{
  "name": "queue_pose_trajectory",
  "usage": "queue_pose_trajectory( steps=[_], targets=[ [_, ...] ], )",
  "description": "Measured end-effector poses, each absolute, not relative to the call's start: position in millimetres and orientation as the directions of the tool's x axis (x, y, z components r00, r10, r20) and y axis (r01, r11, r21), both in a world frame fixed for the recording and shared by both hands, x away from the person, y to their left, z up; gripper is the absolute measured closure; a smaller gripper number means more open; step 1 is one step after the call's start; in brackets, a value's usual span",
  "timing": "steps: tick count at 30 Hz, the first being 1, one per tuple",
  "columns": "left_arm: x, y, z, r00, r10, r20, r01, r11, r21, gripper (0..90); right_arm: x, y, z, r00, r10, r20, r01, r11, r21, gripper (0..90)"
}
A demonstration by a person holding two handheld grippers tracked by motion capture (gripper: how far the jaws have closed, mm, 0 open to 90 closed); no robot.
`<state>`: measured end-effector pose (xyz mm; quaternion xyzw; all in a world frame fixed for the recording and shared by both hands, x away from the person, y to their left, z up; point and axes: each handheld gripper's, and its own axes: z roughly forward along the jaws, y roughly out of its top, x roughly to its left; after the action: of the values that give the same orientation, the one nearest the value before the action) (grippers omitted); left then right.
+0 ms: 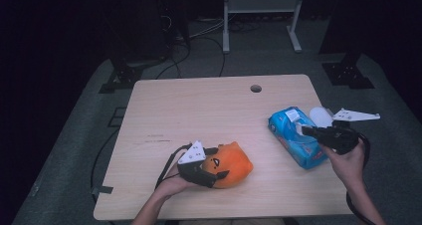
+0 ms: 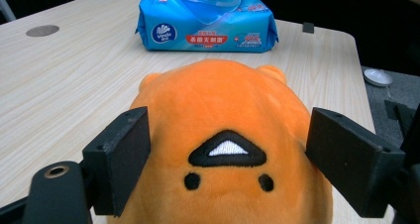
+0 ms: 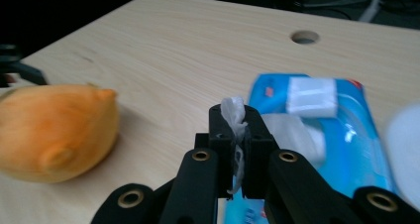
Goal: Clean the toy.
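We pinch a white wipe [image 3: 234, 116] in our right tool [image 3: 236, 135], directly above the blue wipes pack [image 1: 294, 136] at right of the surface [image 1: 199, 110]; our left tool [image 2: 228, 164], spread, straddles the orange plush toy [image 2: 223, 135] at lower centre

light: dim, dark surroundings | table [image 1: 209, 110] evenly lit | blur: right gripper view smeared | shadows: soft

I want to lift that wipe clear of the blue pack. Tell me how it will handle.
The wipe looks thin and crumpled in the right claw, so probably floppy and very light. It likely tears if yanked. The soft blue pack may lift along with it.
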<state>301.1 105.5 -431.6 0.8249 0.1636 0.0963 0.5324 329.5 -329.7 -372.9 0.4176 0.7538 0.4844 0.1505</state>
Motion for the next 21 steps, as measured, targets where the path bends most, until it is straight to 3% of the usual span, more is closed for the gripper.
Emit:
queue_pose_trajectory(
  steps=[8,13,19,21],
  targets=[
    [299,115,-429,0.920,0.391,0.000,0.168,-0.393,0.904,17.2,301,-281,-347,-0.754,0.635,0.168,0.411,0.256,0.875,85.2],
    [299,119,-431,0.921,0.390,-0.003,0.175,-0.407,0.896,17.3,281,-247,-338,-0.850,0.479,0.217,0.382,0.279,0.881,85.1],
    [299,120,-433,0.925,0.381,-0.009,0.179,-0.413,0.893,17.3,269,-213,-333,-0.908,0.310,0.283,0.378,0.312,0.871,85.0],
    [300,119,-434,0.926,0.377,-0.009,0.176,-0.413,0.894,17.3,270,-204,-334,-0.914,0.295,0.279,0.373,0.342,0.862,84.9]
  ],
)
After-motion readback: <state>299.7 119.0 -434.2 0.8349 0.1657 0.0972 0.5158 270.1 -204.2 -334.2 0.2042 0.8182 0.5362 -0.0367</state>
